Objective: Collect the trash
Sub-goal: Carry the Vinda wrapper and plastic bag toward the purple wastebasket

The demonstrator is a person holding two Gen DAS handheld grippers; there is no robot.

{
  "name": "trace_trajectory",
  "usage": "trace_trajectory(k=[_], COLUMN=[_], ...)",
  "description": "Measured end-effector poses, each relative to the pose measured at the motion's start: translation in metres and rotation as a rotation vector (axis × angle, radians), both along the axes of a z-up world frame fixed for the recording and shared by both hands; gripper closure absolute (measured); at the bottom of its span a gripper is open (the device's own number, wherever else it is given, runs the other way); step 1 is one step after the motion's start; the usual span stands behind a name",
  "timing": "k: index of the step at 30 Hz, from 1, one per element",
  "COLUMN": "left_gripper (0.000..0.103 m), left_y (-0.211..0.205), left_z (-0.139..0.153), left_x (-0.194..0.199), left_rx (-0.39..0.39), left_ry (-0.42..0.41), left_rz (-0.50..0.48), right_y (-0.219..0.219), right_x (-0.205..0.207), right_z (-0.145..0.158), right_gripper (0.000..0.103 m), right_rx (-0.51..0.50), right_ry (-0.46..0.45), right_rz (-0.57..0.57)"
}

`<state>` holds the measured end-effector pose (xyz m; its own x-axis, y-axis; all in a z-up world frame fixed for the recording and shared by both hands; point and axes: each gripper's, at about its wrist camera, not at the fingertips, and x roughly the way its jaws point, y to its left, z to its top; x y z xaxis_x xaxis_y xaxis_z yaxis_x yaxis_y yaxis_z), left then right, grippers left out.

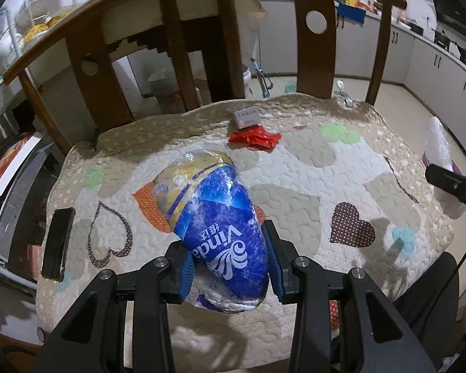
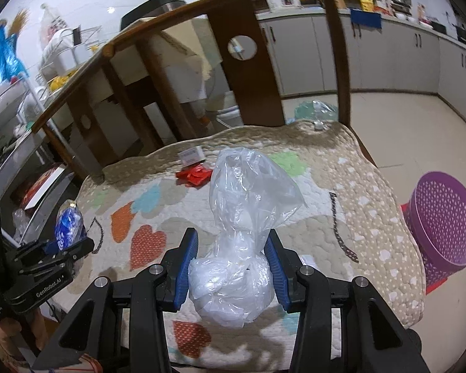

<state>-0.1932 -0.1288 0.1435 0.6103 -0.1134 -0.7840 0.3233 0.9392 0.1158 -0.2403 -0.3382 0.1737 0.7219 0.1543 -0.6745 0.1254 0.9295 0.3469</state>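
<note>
My left gripper (image 1: 230,264) is shut on a crumpled blue and gold Vinda wrapper (image 1: 214,214), held above the quilted seat cushion (image 1: 295,192). It also shows in the right wrist view (image 2: 66,227) at the left. My right gripper (image 2: 231,261) is shut on a clear knotted plastic bag (image 2: 242,227), held above the cushion (image 2: 341,186). That bag shows at the right edge of the left wrist view (image 1: 439,143). A red wrapper (image 1: 254,138) and a small white box (image 1: 247,118) lie near the cushion's back; they show in the right wrist view too, the wrapper (image 2: 194,177) and the box (image 2: 191,156).
A purple perforated basket (image 2: 444,227) stands on the floor right of the chair. A black phone (image 1: 57,242) lies on the cushion's left edge. The wooden chair back (image 1: 315,49) rises behind the cushion. Shelves and clutter stand at the left; kitchen cabinets line the far wall.
</note>
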Motion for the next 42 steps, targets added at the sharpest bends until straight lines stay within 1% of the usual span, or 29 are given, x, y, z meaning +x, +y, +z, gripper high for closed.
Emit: trace_trajectory(k=[10,19,25,32,37,42], left_gripper=[0.065,0.065,0.065,0.065,0.065,0.065], left_y=[-0.049,-0.103,-0.146,-0.214,-0.276,-0.328], left_z=[-0.005,-0.01,-0.023,-0.026,-0.022,-0.021], left_x=[0.001,0.001,0.001,0.007,0.011,0.01], left_rx=[0.049,0.103,0.13,0.08,0.014,-0.05], left_ry=[-0.001,-0.002,0.029,0.094,0.135,0.18], left_rz=[-0.098,-0.201,-0.276,-0.4,-0.507,-0.579], right_y=[-0.048,-0.103,-0.147,-0.203,-0.24,-0.27], right_x=[-0.007,-0.02,-0.032,-0.057,-0.078,-0.092], right_z=[-0.015,-0.031,-0.045,-0.059,-0.067,-0.079], right_gripper=[0.055,0.055,0.055,0.055,0.055,0.055], right_rx=[0.051,0.098,0.136,0.138,0.13,0.138], right_ry=[0.007,0.009,0.003,0.005,0.013,0.028], right_rz=[-0.103,-0.213,-0.293,-0.406,-0.486,-0.54])
